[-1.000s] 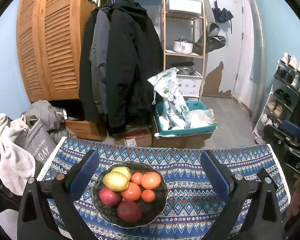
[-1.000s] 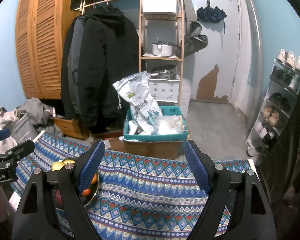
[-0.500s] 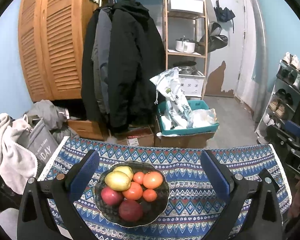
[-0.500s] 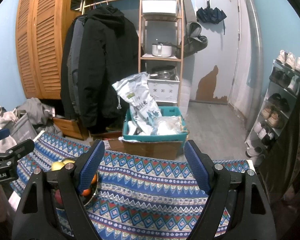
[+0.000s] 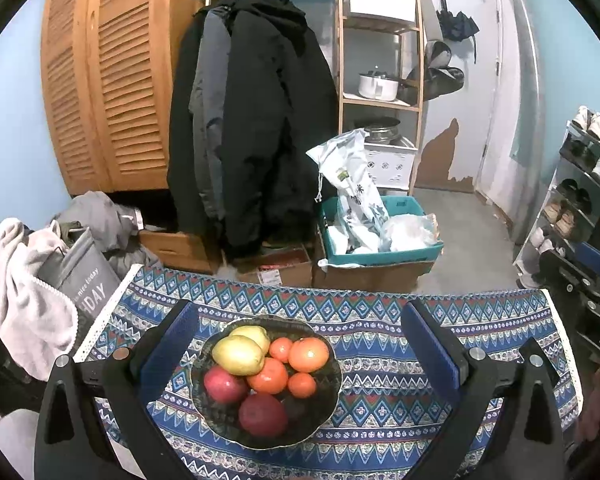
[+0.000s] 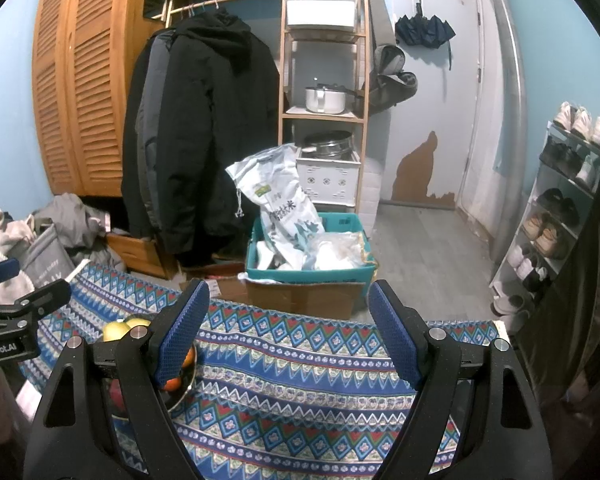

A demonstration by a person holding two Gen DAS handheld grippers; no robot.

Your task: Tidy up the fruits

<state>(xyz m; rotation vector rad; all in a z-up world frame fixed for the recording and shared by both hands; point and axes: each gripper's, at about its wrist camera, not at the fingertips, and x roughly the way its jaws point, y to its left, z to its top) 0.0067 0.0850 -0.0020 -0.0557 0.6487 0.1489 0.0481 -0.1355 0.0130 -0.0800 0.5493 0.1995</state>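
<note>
A dark bowl (image 5: 324,408) sits on the blue patterned tablecloth (image 5: 380,368). It holds two yellow pears (image 5: 238,354), several oranges (image 5: 308,354) and two red apples (image 5: 262,414). My left gripper (image 5: 300,344) is open and empty, its blue pads on either side of the bowl and above it. My right gripper (image 6: 288,332) is open and empty over the bare cloth (image 6: 300,392) to the right of the bowl; in its view the bowl (image 6: 182,394) is mostly hidden behind the left finger, with the pears (image 6: 118,328) showing.
Beyond the table's far edge stand a teal bin of bags on a cardboard box (image 5: 376,248), hanging black coats (image 5: 252,128), a wooden shelf (image 5: 380,60) and a shoe rack (image 5: 580,200). A grey bag and towel (image 5: 40,280) lie at the left.
The left gripper has shifted slightly, so the bowl sits a little further right and higher in its view. The right gripper has barely moved. Both stay open.
</note>
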